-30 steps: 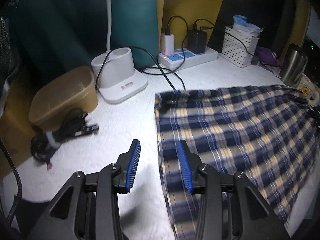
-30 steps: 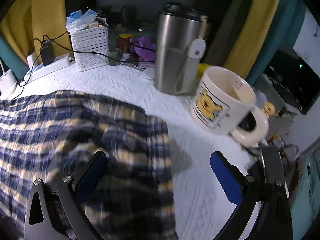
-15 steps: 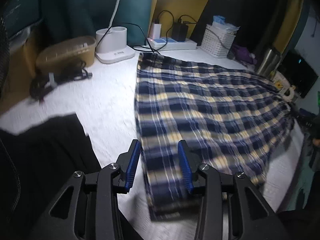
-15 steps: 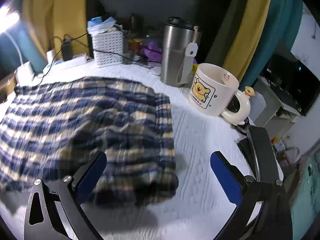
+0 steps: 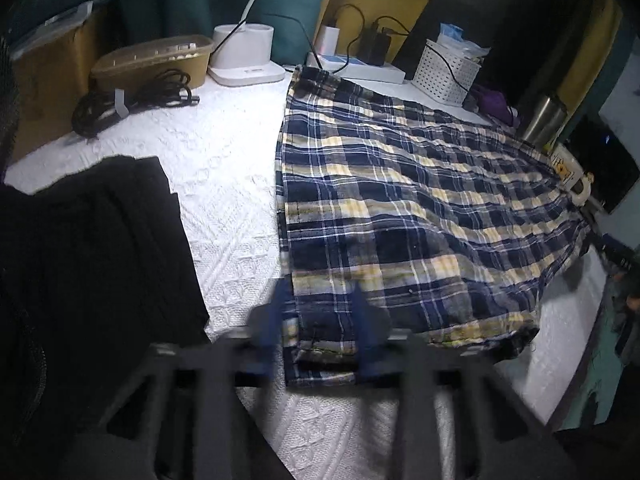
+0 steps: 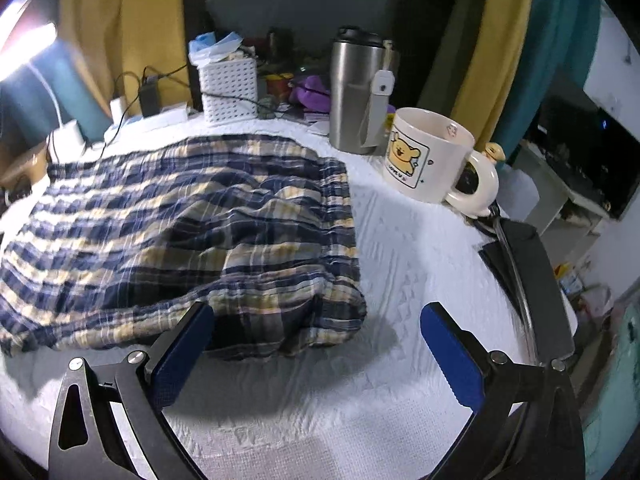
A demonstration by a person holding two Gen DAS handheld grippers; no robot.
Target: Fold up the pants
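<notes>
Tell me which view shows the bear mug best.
The right wrist view: the bear mug stands large and sharp beside the steel tumbler, its bear print and handle clear. The left wrist view shows only a small sliver of it past the plaid pants.

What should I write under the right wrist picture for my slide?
Open right gripper hovering before the rumpled end of plaid pants, bear mug nearby.
</notes>
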